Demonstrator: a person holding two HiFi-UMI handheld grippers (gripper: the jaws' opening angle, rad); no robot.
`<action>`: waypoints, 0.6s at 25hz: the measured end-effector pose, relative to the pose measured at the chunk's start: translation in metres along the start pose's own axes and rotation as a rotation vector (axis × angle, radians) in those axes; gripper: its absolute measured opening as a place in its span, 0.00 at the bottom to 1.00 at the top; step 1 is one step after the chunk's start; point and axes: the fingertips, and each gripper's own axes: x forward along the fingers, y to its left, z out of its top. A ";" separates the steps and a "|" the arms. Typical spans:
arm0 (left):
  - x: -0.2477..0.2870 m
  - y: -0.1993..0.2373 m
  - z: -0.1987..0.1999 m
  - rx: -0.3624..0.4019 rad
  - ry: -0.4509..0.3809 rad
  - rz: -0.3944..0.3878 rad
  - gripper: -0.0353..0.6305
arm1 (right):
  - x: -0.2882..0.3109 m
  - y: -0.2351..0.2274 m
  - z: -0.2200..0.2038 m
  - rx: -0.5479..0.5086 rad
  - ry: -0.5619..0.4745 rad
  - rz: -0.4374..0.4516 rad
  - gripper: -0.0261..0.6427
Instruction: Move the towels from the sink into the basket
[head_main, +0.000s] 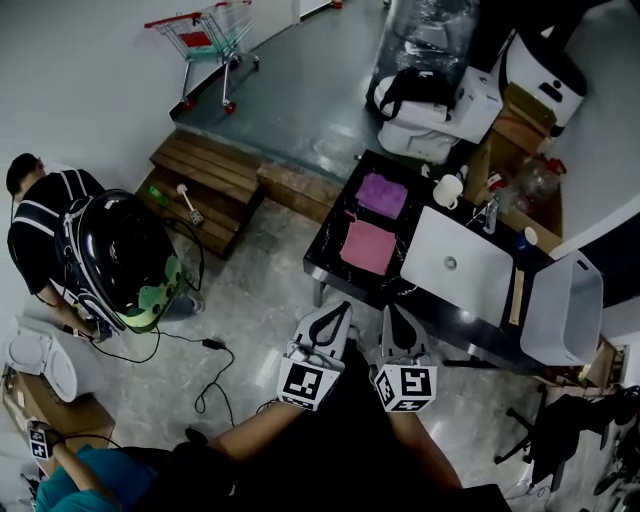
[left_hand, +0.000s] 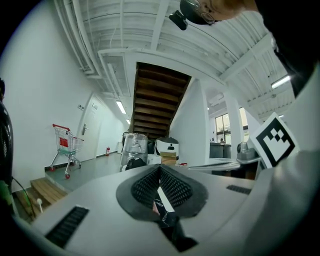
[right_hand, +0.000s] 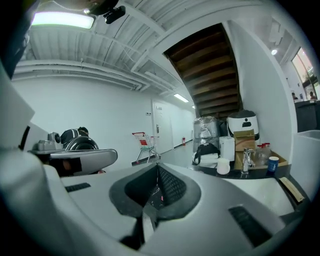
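A purple towel and a pink towel lie flat on the black counter, just left of the white sink. The sink's basin shows nothing in it. A pale basket stands at the counter's right end. My left gripper and right gripper hover side by side in front of the counter's near edge, short of the towels. Both are shut with nothing between the jaws, as the left gripper and right gripper also show in their own views.
A faucet, a white mug and bottles crowd the counter's back. A person with a black helmet sits at the left, with cables on the floor. Wooden steps and a shopping cart stand farther off.
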 end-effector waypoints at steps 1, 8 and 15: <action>0.009 0.005 0.000 -0.001 0.003 0.010 0.07 | 0.009 -0.003 0.001 0.004 0.004 0.013 0.07; 0.076 0.035 -0.010 0.016 0.039 0.063 0.07 | 0.071 -0.041 0.002 0.008 0.046 0.069 0.07; 0.128 0.061 -0.025 0.003 0.072 0.121 0.07 | 0.130 -0.068 -0.009 -0.026 0.102 0.139 0.07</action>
